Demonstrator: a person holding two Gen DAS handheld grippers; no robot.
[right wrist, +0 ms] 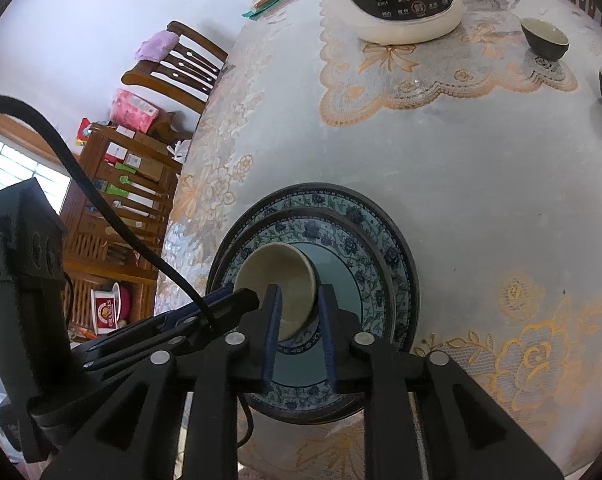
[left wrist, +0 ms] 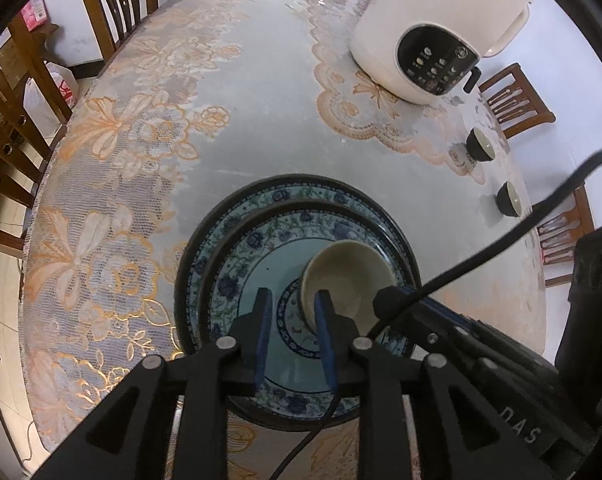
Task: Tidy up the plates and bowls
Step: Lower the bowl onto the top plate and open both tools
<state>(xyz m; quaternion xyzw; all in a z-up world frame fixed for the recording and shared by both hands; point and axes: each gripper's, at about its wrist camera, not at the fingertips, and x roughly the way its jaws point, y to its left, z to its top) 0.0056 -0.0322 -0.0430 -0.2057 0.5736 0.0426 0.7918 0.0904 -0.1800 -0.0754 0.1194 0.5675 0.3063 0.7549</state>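
Note:
Two blue floral plates are stacked, the smaller plate (left wrist: 261,248) on the larger plate (left wrist: 333,196). A cream bowl with a dark outside (left wrist: 347,280) sits on the smaller plate. It also shows in the right wrist view (right wrist: 277,276). My left gripper (left wrist: 291,324) is open above the plate, its right finger beside the bowl's left wall. My right gripper (right wrist: 299,322) has its jaws around the bowl's near wall; I cannot tell whether they press it. Two more dark bowls (left wrist: 480,145) (left wrist: 509,199) stand at the table's right side.
A white rice cooker (left wrist: 433,36) stands at the back right on a lace mat. Wooden chairs (left wrist: 17,120) line the table's left edge, and another chair (left wrist: 517,100) is on the right. A wooden shelf (right wrist: 117,216) stands beyond the table.

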